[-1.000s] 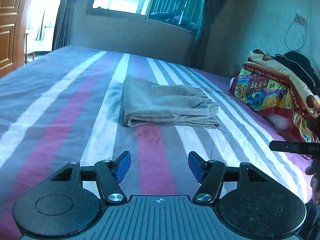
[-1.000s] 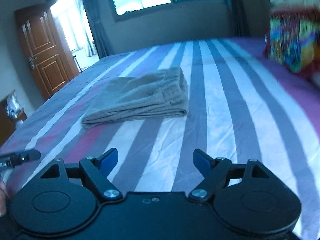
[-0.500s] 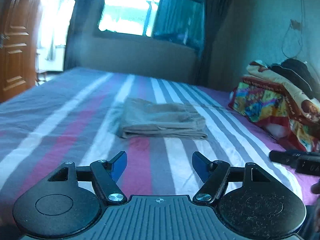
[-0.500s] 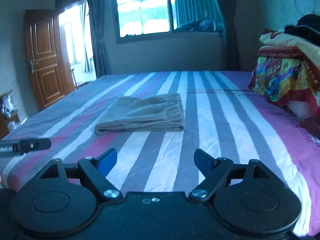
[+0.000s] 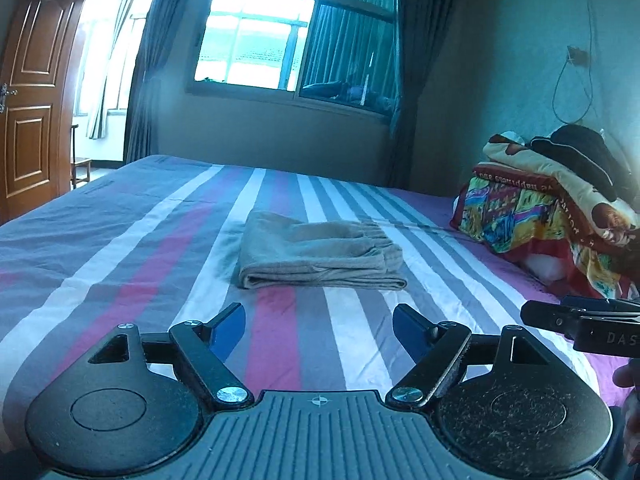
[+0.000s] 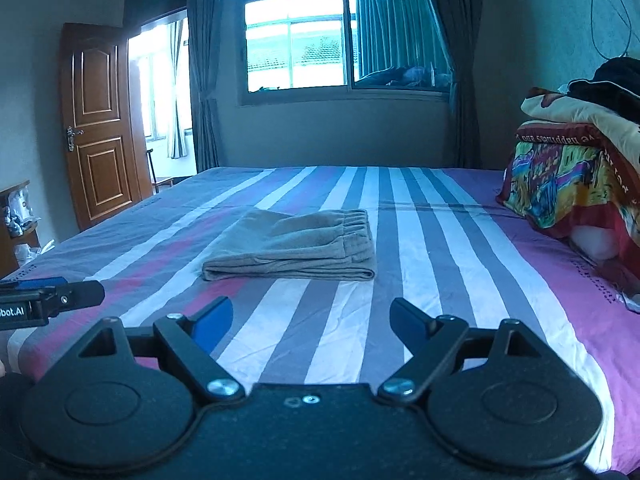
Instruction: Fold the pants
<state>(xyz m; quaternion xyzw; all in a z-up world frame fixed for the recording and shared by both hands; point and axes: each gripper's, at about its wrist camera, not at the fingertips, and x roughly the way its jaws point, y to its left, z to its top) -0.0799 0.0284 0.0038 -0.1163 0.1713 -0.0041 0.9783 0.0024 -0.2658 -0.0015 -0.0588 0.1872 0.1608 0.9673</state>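
Note:
Grey-beige pants (image 5: 320, 254) lie folded into a flat rectangle on the striped bed (image 5: 120, 248), waistband to the right. They also show in the right wrist view (image 6: 296, 246). My left gripper (image 5: 319, 326) is open and empty, well short of the pants near the bed's front edge. My right gripper (image 6: 311, 320) is open and empty too, also back from the pants. The right gripper's tip shows at the right edge of the left wrist view (image 5: 580, 322); the left gripper's tip shows at the left edge of the right wrist view (image 6: 52, 300).
A pile of colourful blankets and dark clothes (image 5: 560, 208) sits on the bed's right side, also in the right wrist view (image 6: 576, 184). A wooden door (image 6: 98, 128) stands at the left, a window (image 6: 340, 40) on the far wall. A small shelf (image 6: 16, 224) stands by the bed's left.
Both grippers have drawn back from the pants and tilted up, so more of the room and window shows. The pants lie still. Both grippers stay open.

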